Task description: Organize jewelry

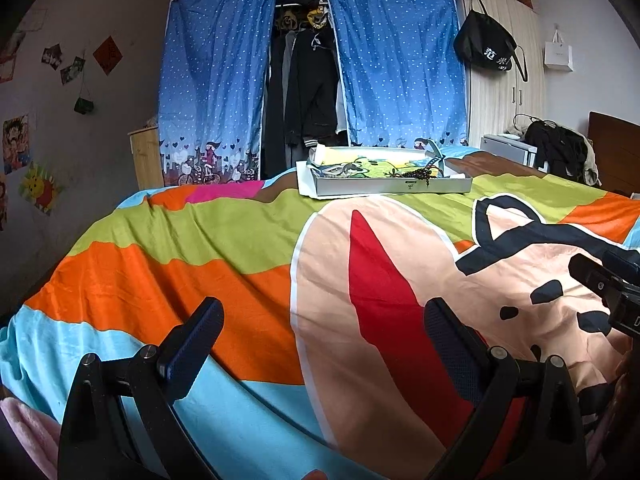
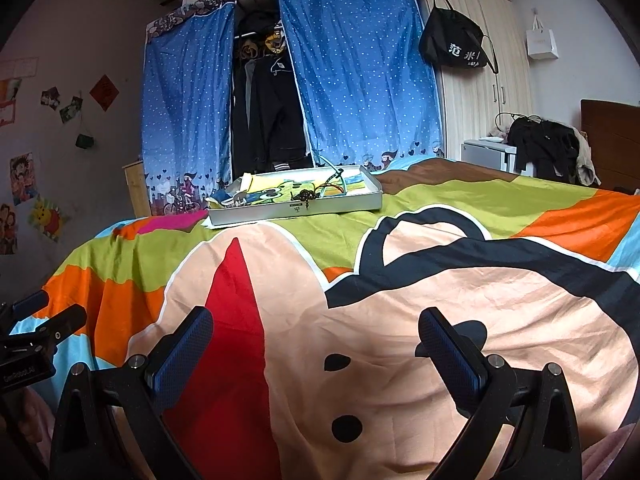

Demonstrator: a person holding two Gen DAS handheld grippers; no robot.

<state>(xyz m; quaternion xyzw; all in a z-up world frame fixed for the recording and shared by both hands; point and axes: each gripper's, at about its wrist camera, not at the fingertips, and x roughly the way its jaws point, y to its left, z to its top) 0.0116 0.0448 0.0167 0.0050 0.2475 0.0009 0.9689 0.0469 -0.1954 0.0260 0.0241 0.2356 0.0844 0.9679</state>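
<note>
Bedspread [image 1: 224, 240], far tray [image 1: 384, 188], beads [image 1: 422, 174].

dim, soft daylight; sharp centre, fisheye-warped dark corners.

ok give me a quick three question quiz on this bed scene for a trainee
1. True or false: the left gripper is holding a bracelet.
2. Where do the dark beads lie? A) in the shallow tray at the far side of the bed B) on the bare blanket near the grippers C) between the right gripper's fingers
3. Fill in: behind the tray hang blue ____ with white dots.

Key: 1 false, both grippers are open and empty. 2 A. 3 curtains.
</note>
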